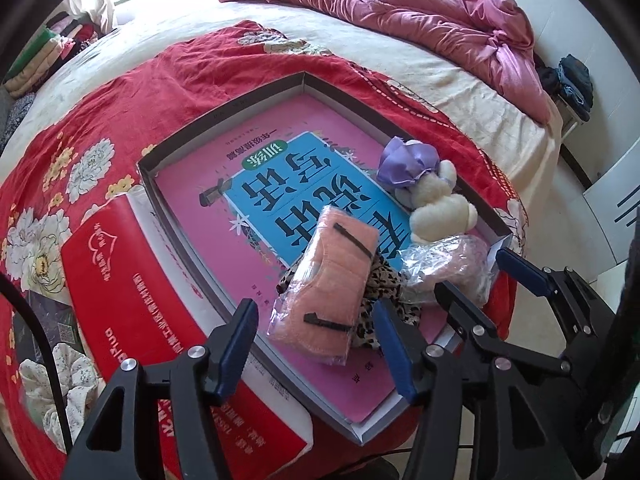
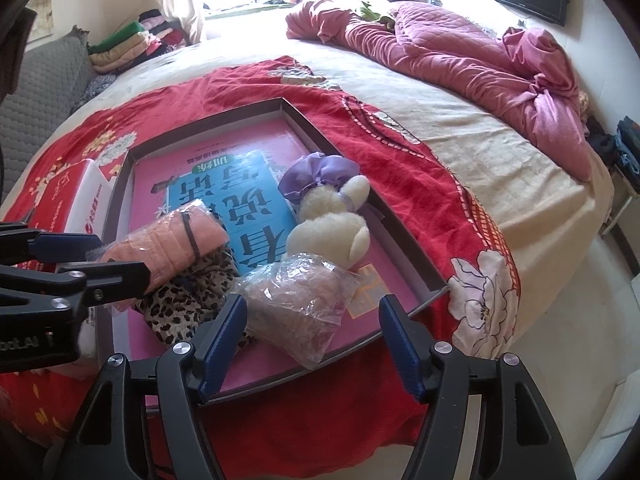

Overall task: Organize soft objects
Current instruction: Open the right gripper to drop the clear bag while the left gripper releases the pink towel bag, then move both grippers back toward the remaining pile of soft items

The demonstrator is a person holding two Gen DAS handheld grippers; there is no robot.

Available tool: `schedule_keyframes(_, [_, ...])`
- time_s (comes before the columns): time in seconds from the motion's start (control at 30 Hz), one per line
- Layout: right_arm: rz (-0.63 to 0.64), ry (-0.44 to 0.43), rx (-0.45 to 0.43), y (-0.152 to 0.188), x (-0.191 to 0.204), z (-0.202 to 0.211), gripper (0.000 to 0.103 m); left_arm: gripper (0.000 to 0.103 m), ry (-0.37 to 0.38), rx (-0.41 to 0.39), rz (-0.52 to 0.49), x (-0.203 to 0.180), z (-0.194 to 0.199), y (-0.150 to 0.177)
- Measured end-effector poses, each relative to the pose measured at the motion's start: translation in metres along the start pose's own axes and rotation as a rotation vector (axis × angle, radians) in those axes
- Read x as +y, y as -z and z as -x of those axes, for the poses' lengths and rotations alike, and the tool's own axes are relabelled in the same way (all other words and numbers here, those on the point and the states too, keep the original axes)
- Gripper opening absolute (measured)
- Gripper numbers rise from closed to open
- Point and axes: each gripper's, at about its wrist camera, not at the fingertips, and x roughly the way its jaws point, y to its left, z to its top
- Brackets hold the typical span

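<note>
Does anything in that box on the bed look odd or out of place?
Yes: the soft things crowd one corner of the shallow box, and the peach cloth packet rests askew on the leopard-print fabric. Nothing looks damaged.

The pink workbook (image 1: 280, 208) lying in the shallow dark cardboard tray (image 1: 224, 106) bears large black Chinese characters on a blue panel, seen upside down, with "训练" on a small green oval. The red-and-white carton (image 1: 132, 280) beside it carries white Chinese print, too distorted to read.
</note>
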Motion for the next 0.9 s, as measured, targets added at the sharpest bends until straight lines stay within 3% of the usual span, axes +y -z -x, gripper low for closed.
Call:
schedule_keyframes(0.33, [-0.018, 0.035, -0.010, -0.001, -0.004, 0.003, 0.074, 0.069, 0.011, -0.048, 0.019, 0.004, 0.021, 0.007])
schedule_keyframes(0.47, [-0.014, 0.038, -0.024, -0.003, -0.004, 0.008, 0.074, 0.080, 0.009, -0.073, 0.032, 0.006, 0.032, 0.013])
schedule_keyframes(0.9, [-0.015, 0.044, -0.069, -0.012, 0.001, 0.031, 0.076, 0.080, -0.031, -0.114, 0.072, 0.021, 0.054, 0.028])
